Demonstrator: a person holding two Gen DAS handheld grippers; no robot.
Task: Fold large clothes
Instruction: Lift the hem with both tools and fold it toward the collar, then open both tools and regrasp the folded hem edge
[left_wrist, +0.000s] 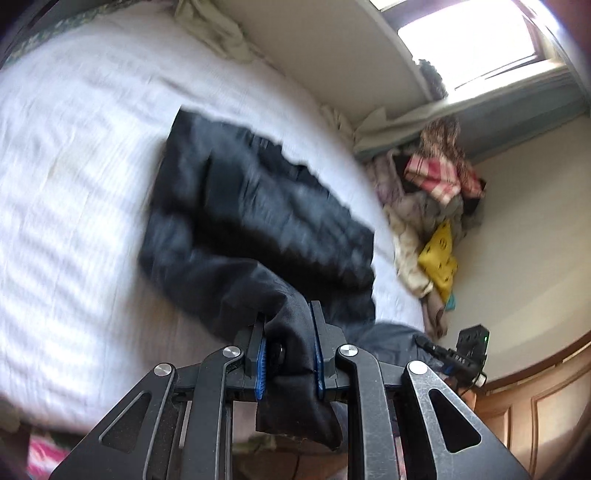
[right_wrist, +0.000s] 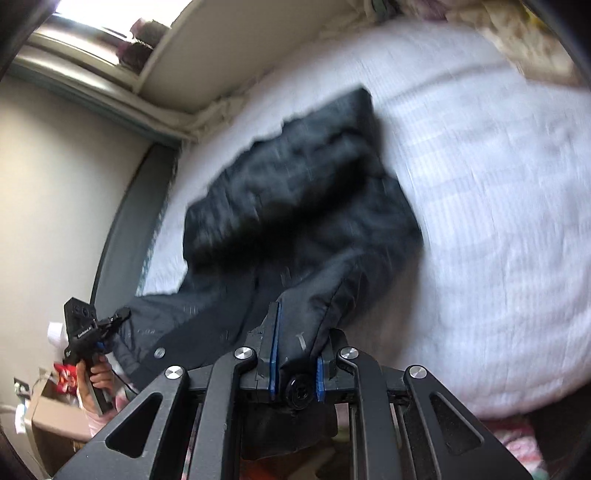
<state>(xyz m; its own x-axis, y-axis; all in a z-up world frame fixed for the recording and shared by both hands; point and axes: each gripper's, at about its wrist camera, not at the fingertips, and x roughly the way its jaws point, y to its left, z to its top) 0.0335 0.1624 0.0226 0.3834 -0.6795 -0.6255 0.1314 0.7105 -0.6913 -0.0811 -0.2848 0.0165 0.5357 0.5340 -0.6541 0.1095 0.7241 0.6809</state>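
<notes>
A large black padded jacket (left_wrist: 258, 206) lies crumpled on the white bed sheet (left_wrist: 74, 184), blurred by motion. In the left wrist view my left gripper (left_wrist: 288, 317) is shut on a bunched fold of the jacket's near edge, and black cloth hangs down between the blue pads (left_wrist: 260, 365). In the right wrist view my right gripper (right_wrist: 299, 332) is shut on another part of the jacket (right_wrist: 295, 192) hem, with a snap button between its pads. Each gripper also shows in the other's view: the right gripper (left_wrist: 424, 339) and the left gripper (right_wrist: 122, 315), held by a hand (right_wrist: 98, 380).
A heap of mixed clothes (left_wrist: 436, 192) with a yellow piece (left_wrist: 439, 254) fills the corner beyond the bed. A bright window (left_wrist: 472, 44) sits above it. A wooden panel (left_wrist: 535, 406) is at lower right. A grey bed frame (right_wrist: 122, 240) and a cardboard box (right_wrist: 48, 417) are on the left.
</notes>
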